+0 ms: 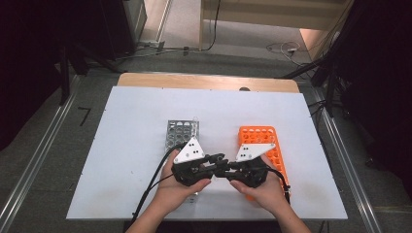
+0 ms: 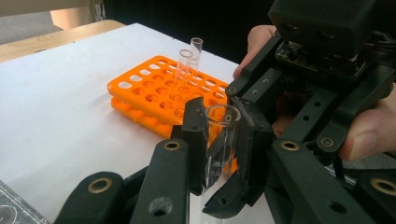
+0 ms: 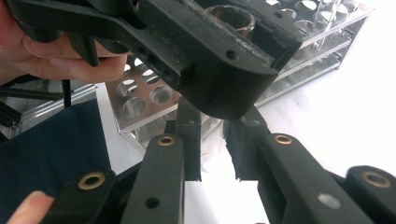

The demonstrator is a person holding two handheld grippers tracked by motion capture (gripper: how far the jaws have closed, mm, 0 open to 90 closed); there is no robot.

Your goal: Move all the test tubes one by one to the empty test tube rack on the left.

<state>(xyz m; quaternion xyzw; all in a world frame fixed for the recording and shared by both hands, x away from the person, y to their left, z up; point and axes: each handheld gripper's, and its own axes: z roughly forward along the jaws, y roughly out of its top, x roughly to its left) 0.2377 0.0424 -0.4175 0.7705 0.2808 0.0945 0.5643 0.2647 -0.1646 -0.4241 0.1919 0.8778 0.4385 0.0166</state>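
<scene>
White board (image 1: 136, 145) covers the table where I work, a strip of pale wood showing at its far edge; grey floor, metal rails and loose cables surround it, with dark equipment on both sides. A silvery metal rack (image 1: 181, 130) of round holes stands left of centre, a bright orange plastic rack (image 1: 265, 141) right of it, two clear tubes upright in the orange one. My left gripper (image 2: 223, 140) is clamped on a clear glass test tube (image 2: 219, 140), thin-walled with a round rim, held upright near the table's near edge between the racks. My right gripper (image 3: 212, 144) meets it there, its matte black jaws slightly apart on either side of the tube's lower part; I cannot tell whether they touch it.
</scene>
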